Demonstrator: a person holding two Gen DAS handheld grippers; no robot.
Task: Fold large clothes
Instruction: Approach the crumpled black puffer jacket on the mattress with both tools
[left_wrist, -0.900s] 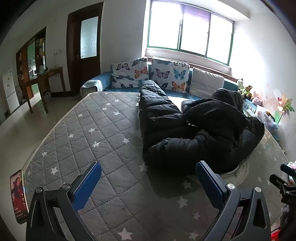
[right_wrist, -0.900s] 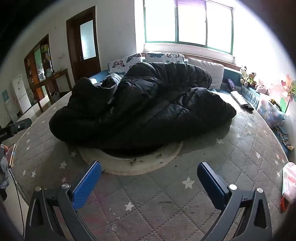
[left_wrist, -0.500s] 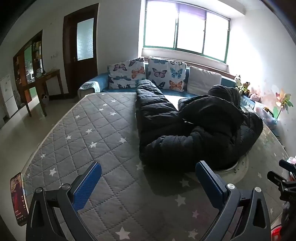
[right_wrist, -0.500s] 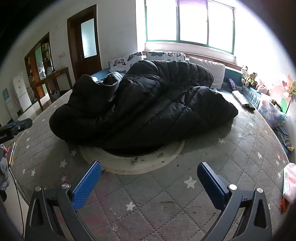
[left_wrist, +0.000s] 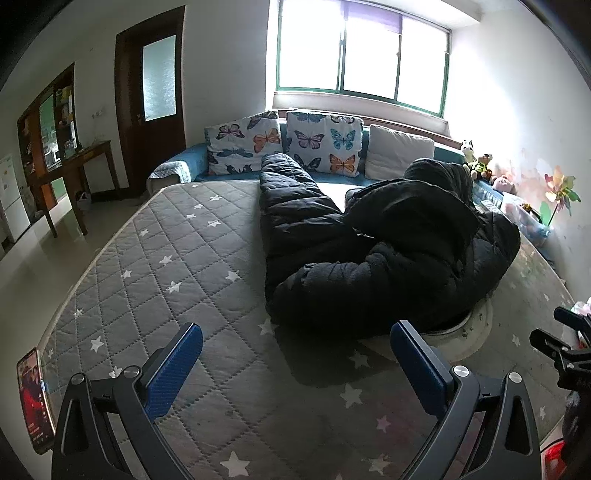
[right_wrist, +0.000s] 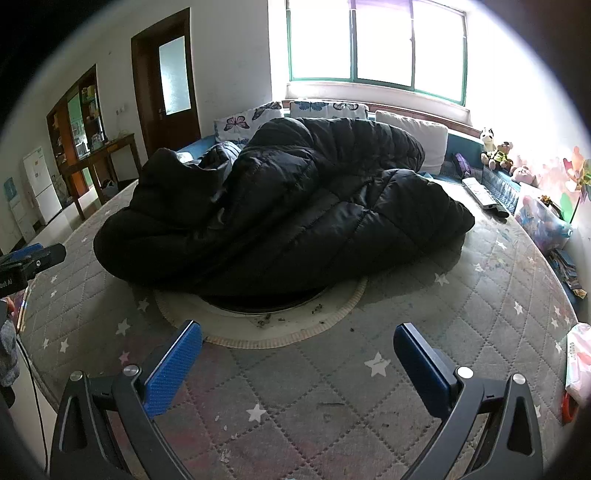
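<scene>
A big black puffer coat lies crumpled on a grey quilted mattress with white stars; one long part stretches toward the sofa. My left gripper hangs open above the mattress, short of the coat's near edge, nothing between its blue pads. In the right wrist view the same coat is heaped over a round pale disc. My right gripper is open too, just in front of that disc, empty. The mattress spreads under it.
A blue sofa with butterfly cushions and a white cushion lines the far side under the window. Soft toys and boxes sit along the right wall. A phone lies at the mattress's left edge. A wooden desk stands left.
Both grippers have stayed open. The left view has drifted slightly, so the coat sits a little closer and more central; the right view has barely shifted.
</scene>
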